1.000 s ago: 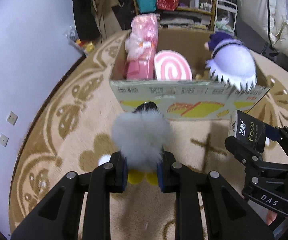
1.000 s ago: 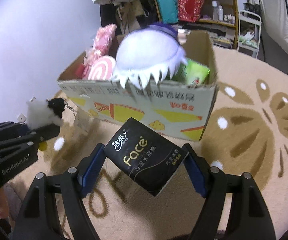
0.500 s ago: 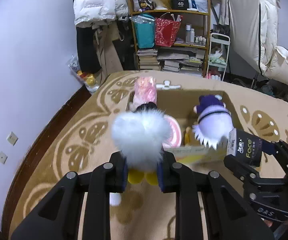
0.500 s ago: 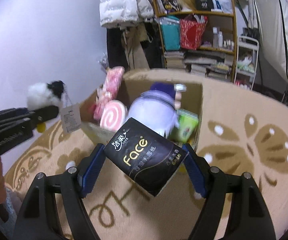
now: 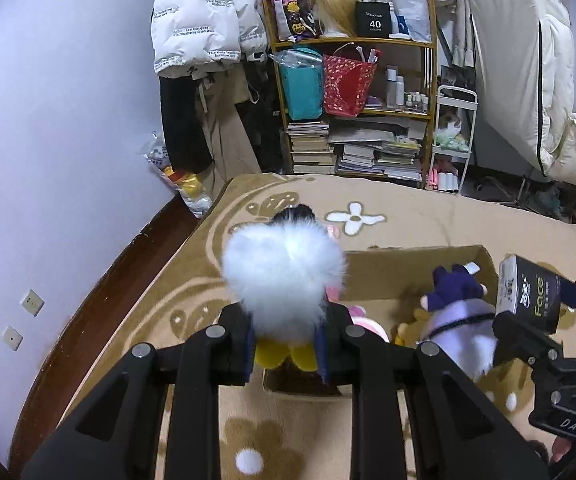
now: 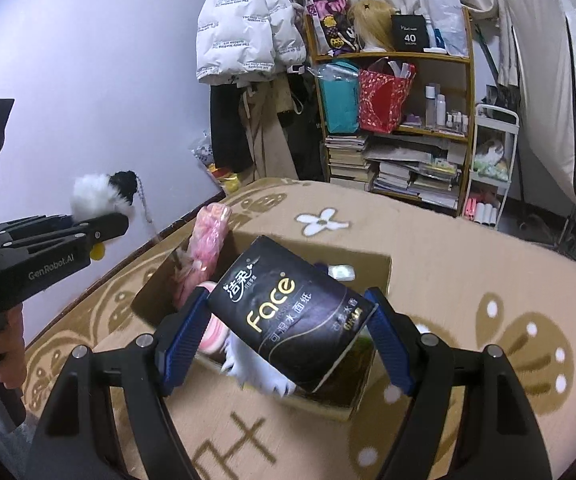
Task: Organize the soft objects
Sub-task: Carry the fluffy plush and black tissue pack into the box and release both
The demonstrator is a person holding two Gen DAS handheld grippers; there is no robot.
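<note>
My left gripper [image 5: 286,344] is shut on a fluffy white plush toy [image 5: 284,276] with a black head and yellow feet, held above the near left corner of an open cardboard box [image 5: 388,276]. My right gripper [image 6: 288,344] is shut on a black "Face" tissue pack [image 6: 292,316], held over the box [image 6: 376,272]. The tissue pack also shows in the left wrist view [image 5: 528,296]. Inside the box lie a purple and white plush [image 5: 460,320], a pink packet [image 6: 204,256] and a pink swirl cushion [image 6: 212,328].
The box stands on a tan patterned rug [image 5: 408,216]. A shelf [image 5: 352,100] with books, bags and bottles stands at the back wall. A white puffer jacket [image 5: 204,16] hangs at its left. A white cart [image 5: 452,136] stands to the right of the shelf.
Both grippers have risen and moved forward over the box with their loads. The views have tilted up from the box front to the room.
</note>
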